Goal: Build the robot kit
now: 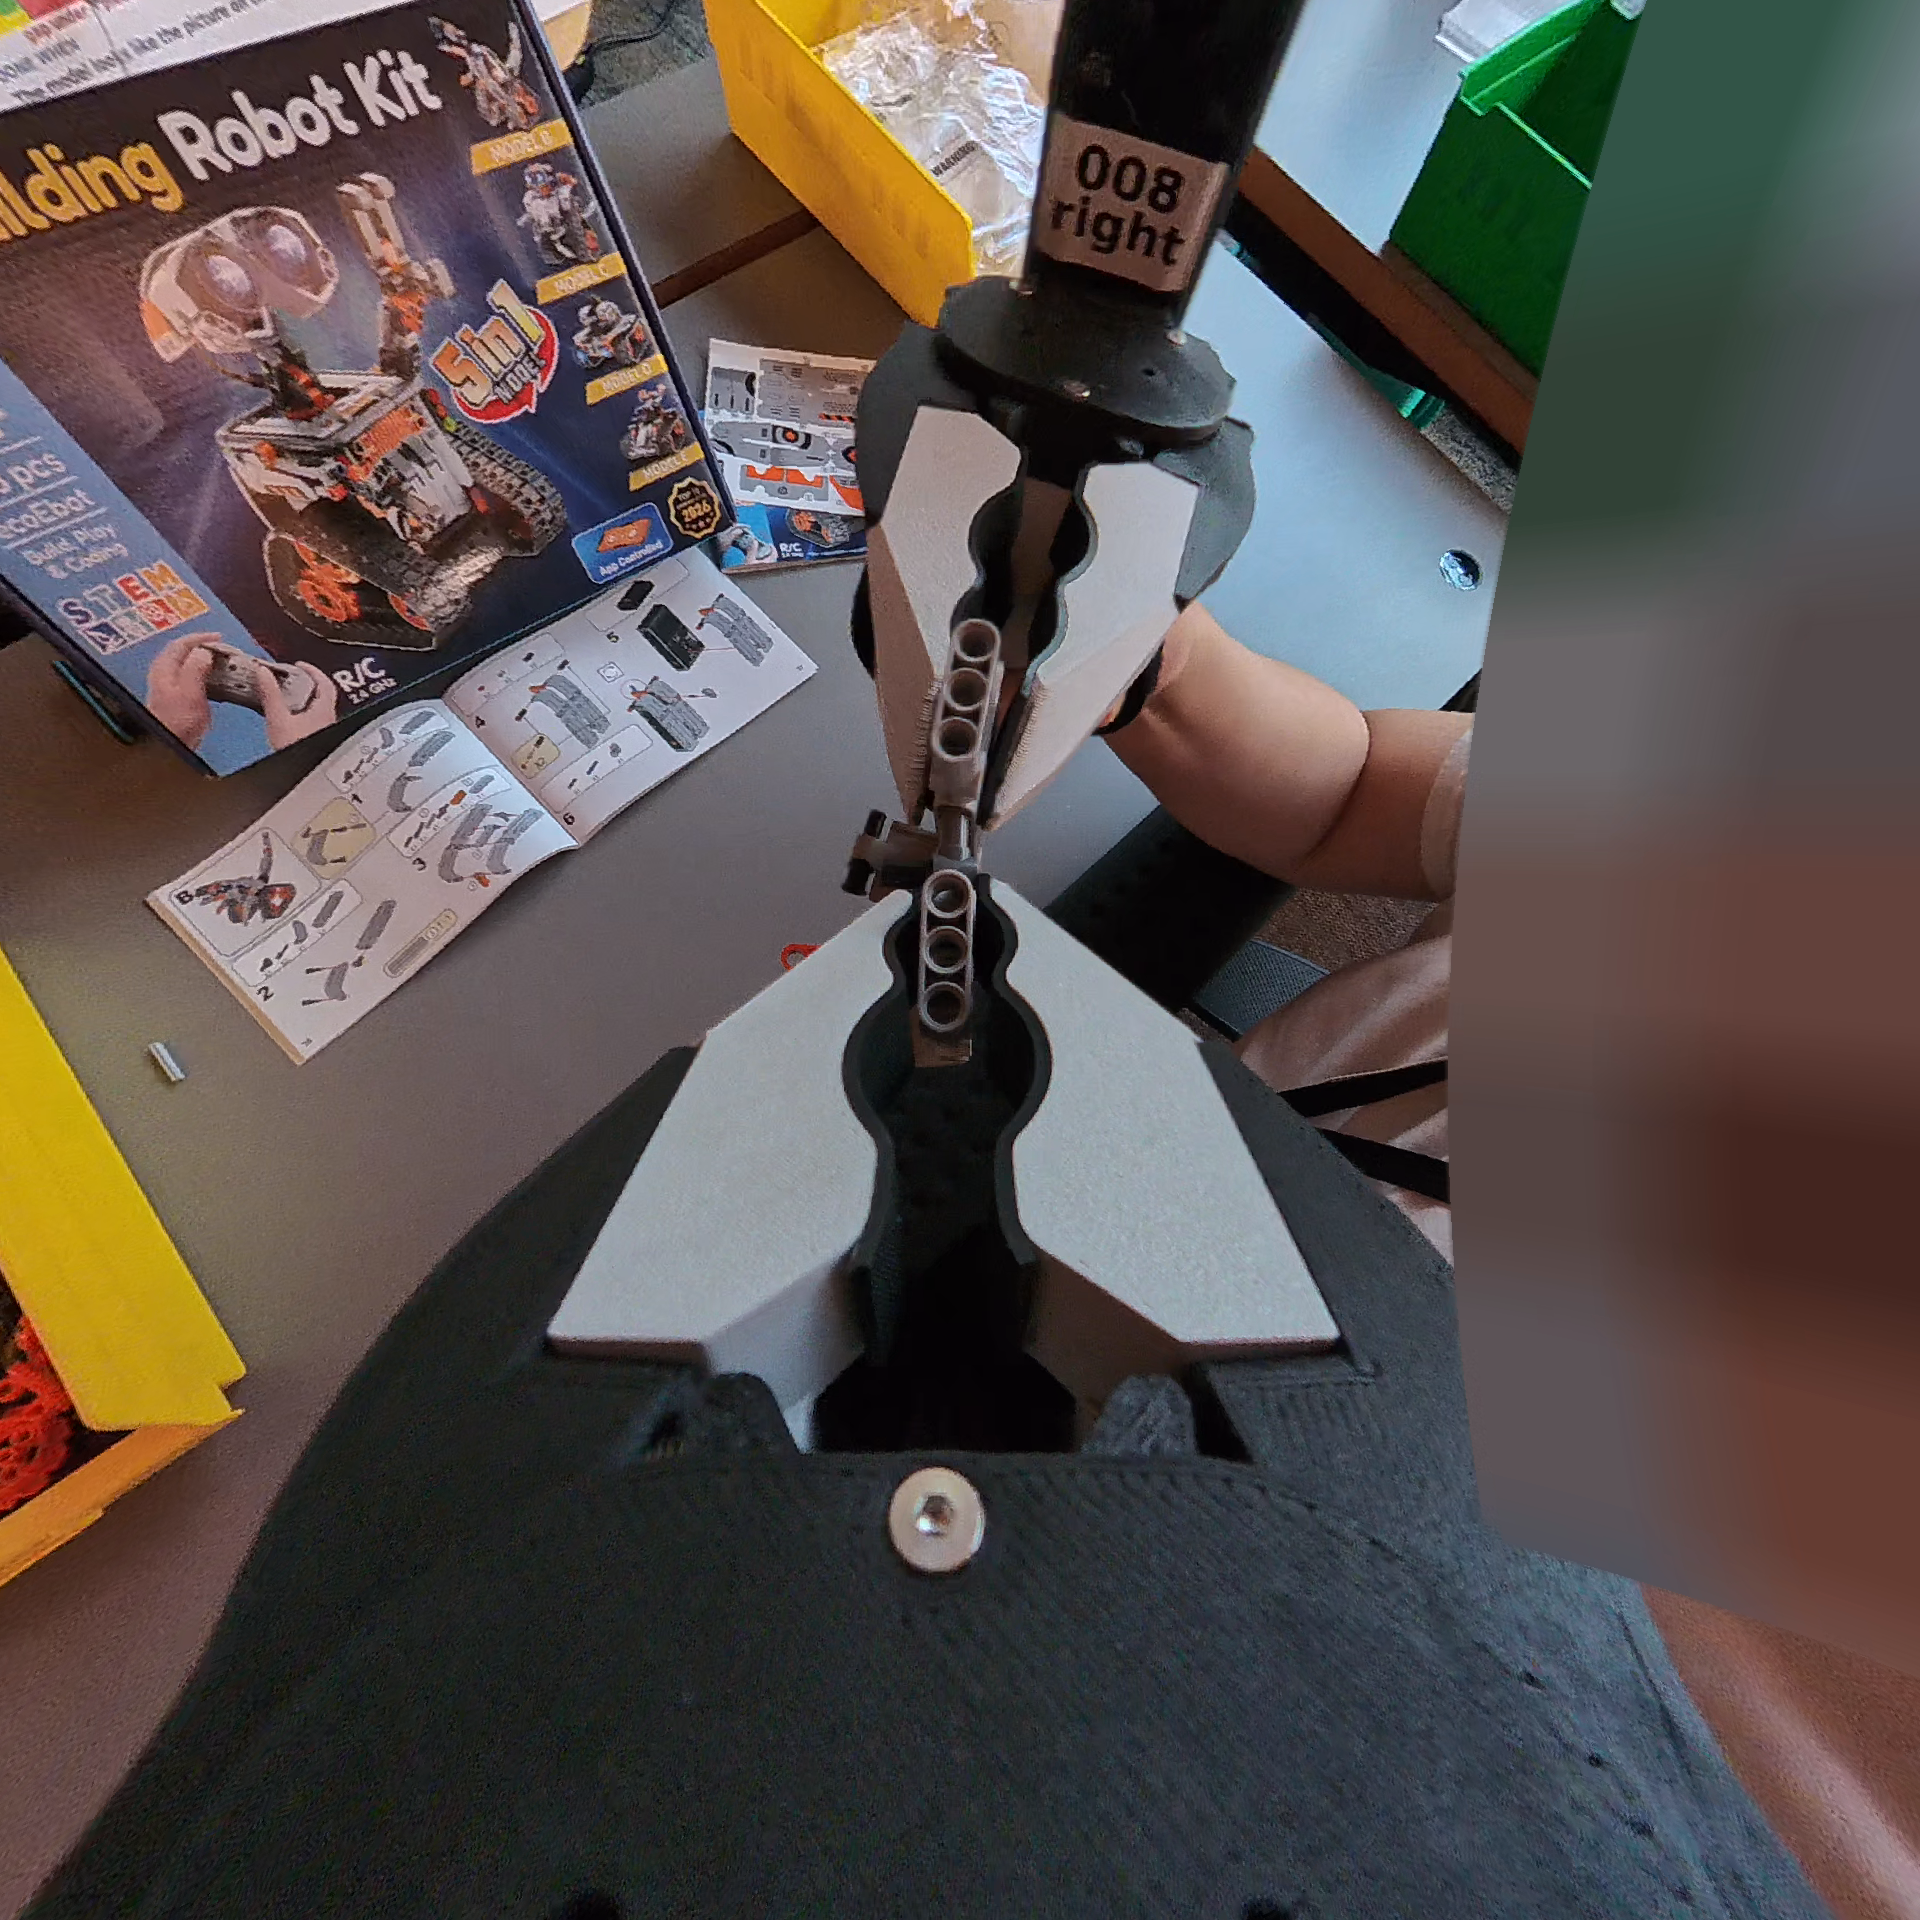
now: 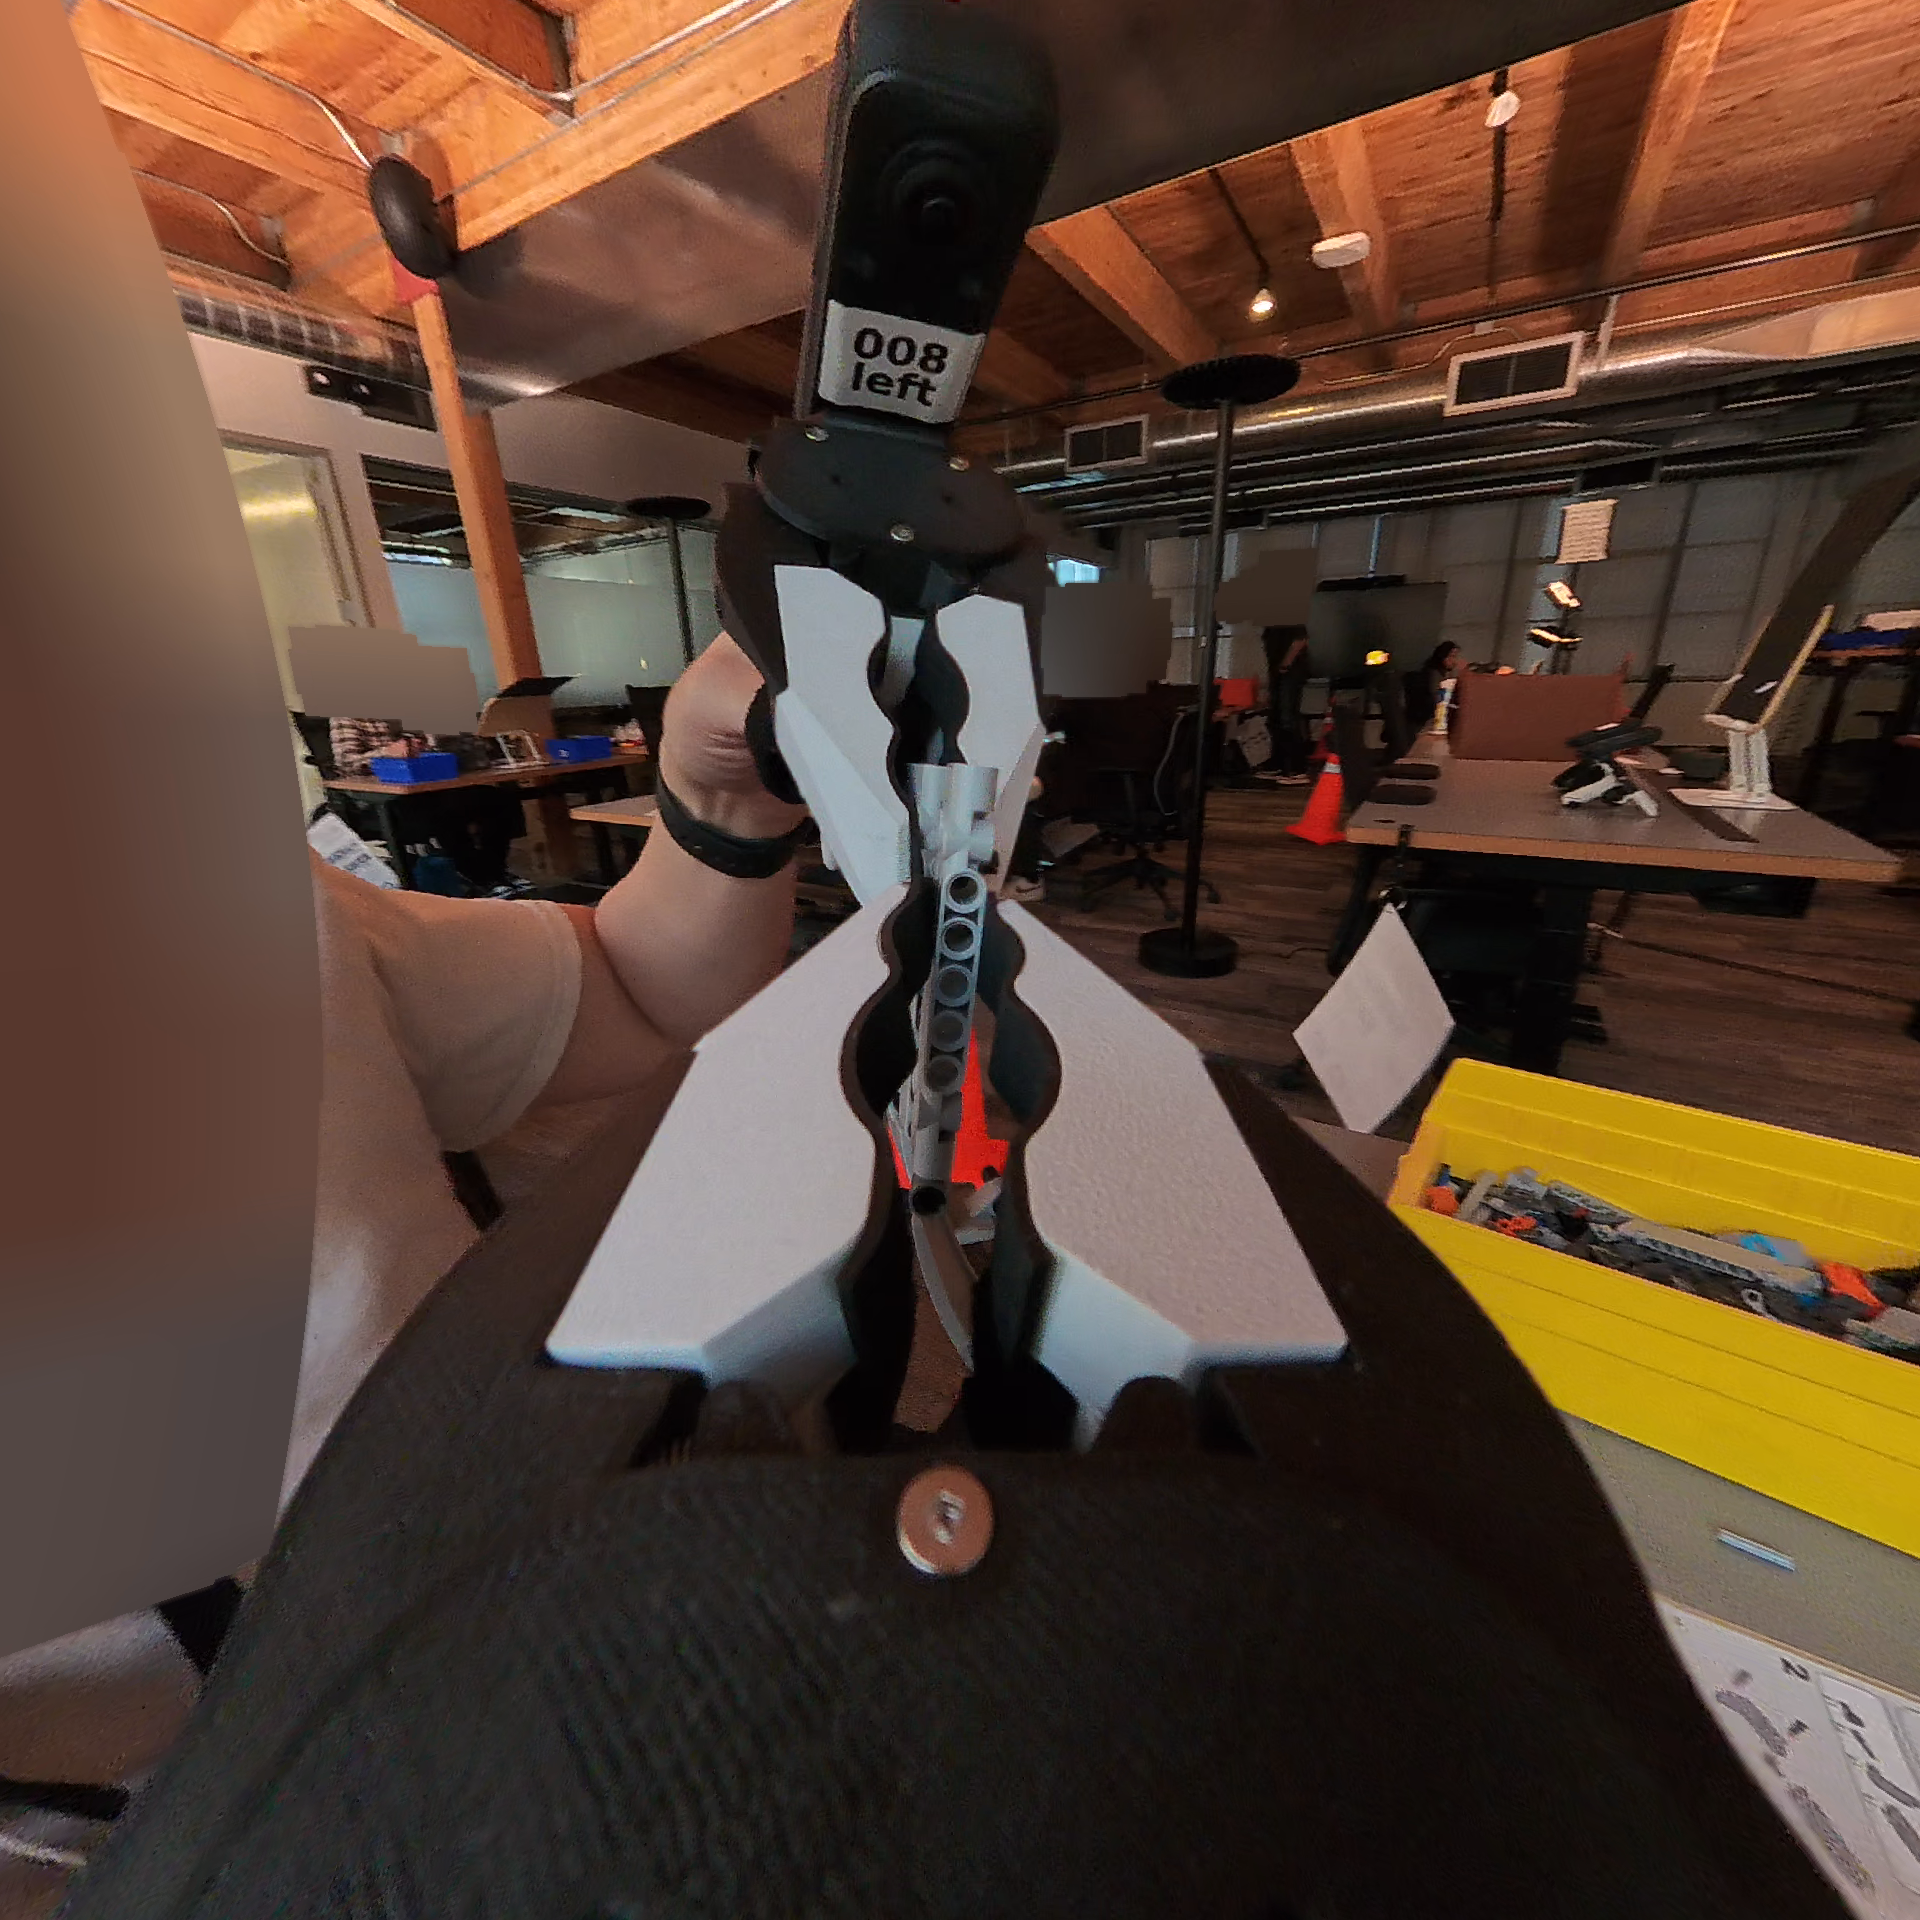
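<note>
The left gripper point(image 1: 943, 935) clenched one grey holed beam point(image 1: 943, 961); the right gripper point(image 2: 961, 940) clenched another beam point(image 2: 956, 987), tips meeting above the desk point(image 1: 623, 987).

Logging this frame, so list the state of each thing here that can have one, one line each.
left gripper: shut on a grey holed beam, held above the table.
right gripper: shut on a second grey beam, tip to tip with the left.
instruction booklet: open, flat on the table.
kit box: standing, propped upright.
yellow bin: open, full of parts.
</note>
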Available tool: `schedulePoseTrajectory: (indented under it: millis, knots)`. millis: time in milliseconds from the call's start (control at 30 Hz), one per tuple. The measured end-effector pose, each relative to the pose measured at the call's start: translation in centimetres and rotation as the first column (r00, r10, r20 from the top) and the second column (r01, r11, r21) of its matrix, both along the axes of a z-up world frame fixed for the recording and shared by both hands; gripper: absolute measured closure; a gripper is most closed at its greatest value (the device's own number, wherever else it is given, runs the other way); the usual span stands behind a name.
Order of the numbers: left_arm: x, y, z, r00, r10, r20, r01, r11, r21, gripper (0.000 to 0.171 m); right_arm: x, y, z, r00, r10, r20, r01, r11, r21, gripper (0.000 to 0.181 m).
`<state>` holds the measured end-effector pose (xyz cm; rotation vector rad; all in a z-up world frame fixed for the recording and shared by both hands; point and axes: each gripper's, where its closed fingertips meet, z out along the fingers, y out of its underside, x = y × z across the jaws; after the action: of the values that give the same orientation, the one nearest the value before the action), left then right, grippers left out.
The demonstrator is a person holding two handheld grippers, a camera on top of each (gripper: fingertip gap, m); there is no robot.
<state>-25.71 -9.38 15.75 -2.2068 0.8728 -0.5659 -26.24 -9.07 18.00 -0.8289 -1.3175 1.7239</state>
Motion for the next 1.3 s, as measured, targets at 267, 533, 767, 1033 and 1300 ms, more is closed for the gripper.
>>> schedulePoseTrajectory:
  millis: [267, 533, 767, 1033, 1300]
  knots:
    - [0.9, -1.0, -0.3, 0.991, -0.131, 0.026, 0.132, 0.990, -0.044, 0.167, 0.9, -1.0, -0.3, 0.977, 0.211, 0.011, -0.210, 0.975, -0.074, 0.175]
    - [0.3, -0.5, -0.9, 0.995, -0.099, 0.021, 0.100, 0.993, -0.057, 0.167, 0.2, -0.5, -1.0, 0.983, 0.179, 0.050, -0.175, 0.981, -0.085, 0.175]
    - [-0.5, 0.4, -0.8, 0.999, -0.042, 0.007, 0.042, 0.999, -0.031, 0.167, -0.6, 0.4, -0.8, 0.997, 0.074, 0.032, -0.072, 0.994, -0.084, 0.175]
    - [-0.4, -0.2, -1.1, 0.998, -0.064, 0.003, 0.064, 0.996, -0.065, 0.167, -0.5, -0.2, -1.1, 0.995, 0.092, 0.049, -0.090, 0.995, -0.050, 0.175]
    - [-0.2, -1.2, -1.0, 0.994, -0.106, 0.038, 0.110, 0.986, -0.125, 0.167, -0.3, -1.2, -1.0, 0.994, 0.110, -0.001, -0.110, 0.994, 0.029, 0.175]
